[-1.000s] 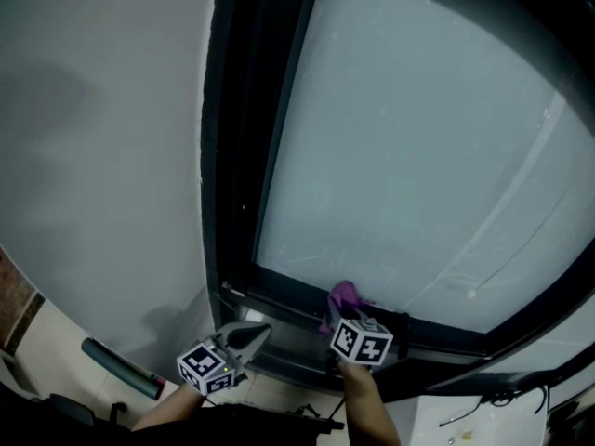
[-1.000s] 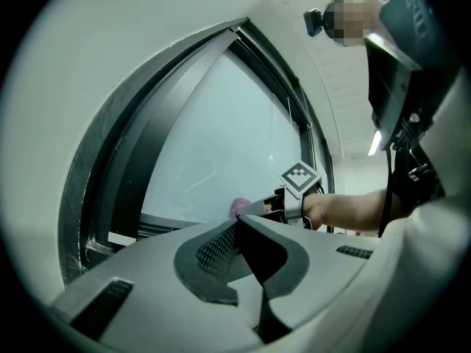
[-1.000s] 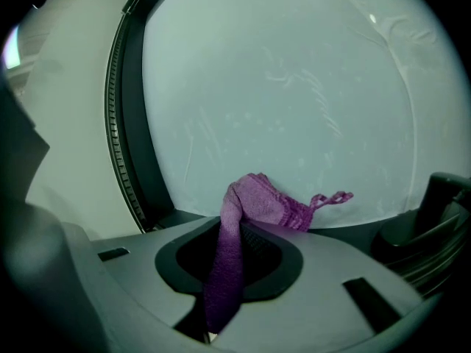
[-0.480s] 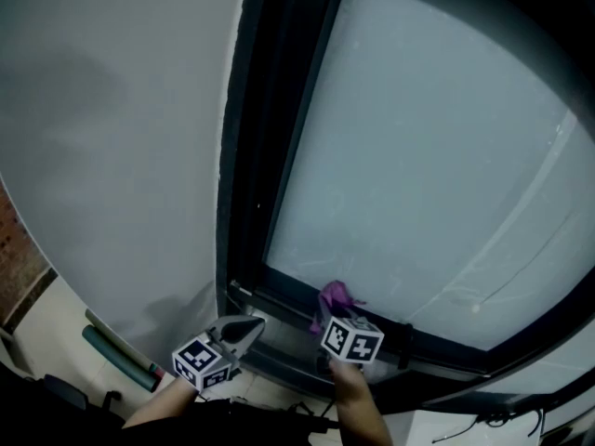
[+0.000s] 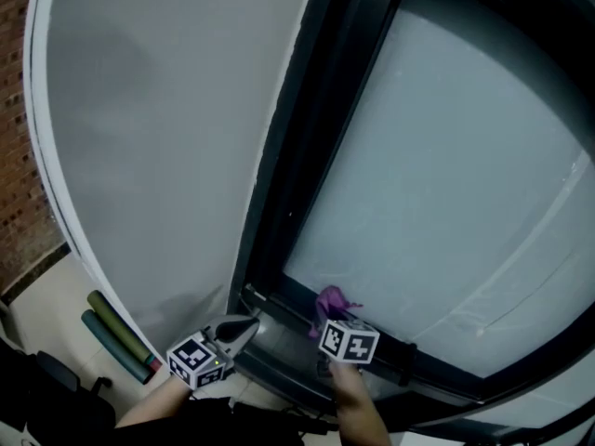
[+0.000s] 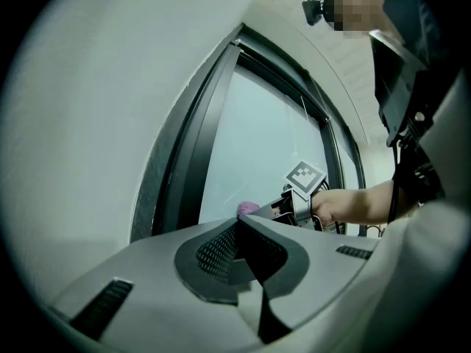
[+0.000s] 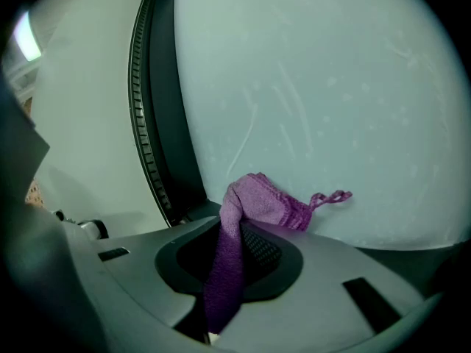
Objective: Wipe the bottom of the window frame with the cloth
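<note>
Item 1: right claw (image 7: pixel 234 230), clenched on purple cloth (image 7: pixel 254 201); cloth sits at the window frame (image 5: pixel 446 368) bottom rail, near its left corner.
Item 2: left claw (image 6: pixel 239 225), jaws together, empty, beside that corner.

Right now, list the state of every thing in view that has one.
left gripper: fingers shut, nothing between them.
right gripper: fingers shut on the cloth.
cloth: clamped, bunched, its free end up at the bottom edge of the window glass.
window glass: hazy, faintly streaked.
</note>
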### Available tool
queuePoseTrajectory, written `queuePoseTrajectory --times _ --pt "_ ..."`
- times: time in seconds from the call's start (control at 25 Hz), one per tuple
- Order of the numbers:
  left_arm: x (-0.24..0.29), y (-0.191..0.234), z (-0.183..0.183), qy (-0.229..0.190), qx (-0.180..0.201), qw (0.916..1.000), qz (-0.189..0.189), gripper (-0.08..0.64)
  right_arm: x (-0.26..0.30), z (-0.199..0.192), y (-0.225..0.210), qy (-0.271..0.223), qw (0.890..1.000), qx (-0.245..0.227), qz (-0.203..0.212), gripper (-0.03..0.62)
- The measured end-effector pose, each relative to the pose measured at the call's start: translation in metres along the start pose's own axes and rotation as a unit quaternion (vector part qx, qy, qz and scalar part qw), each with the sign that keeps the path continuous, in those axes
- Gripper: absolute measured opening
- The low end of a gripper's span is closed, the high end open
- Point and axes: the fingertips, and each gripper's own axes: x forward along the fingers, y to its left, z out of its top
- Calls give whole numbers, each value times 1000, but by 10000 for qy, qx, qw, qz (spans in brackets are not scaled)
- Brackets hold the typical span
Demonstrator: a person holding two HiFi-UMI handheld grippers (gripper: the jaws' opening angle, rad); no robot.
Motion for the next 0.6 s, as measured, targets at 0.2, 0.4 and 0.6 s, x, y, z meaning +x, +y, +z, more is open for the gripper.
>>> queuePoseTrajectory --times 0.2,0.4,0.6 --pt "-7 2 -4 8 -43 9999 117 2 14 3 13 108 9997 -50 211 75" --pt "-15 9 -4 14 -11 9998 204 2 21 8 19 165 9993 3 324 75" --pt "-24 11 -9 80 1 9996 257 2 33 10 32 322 9983 -147 463 75"
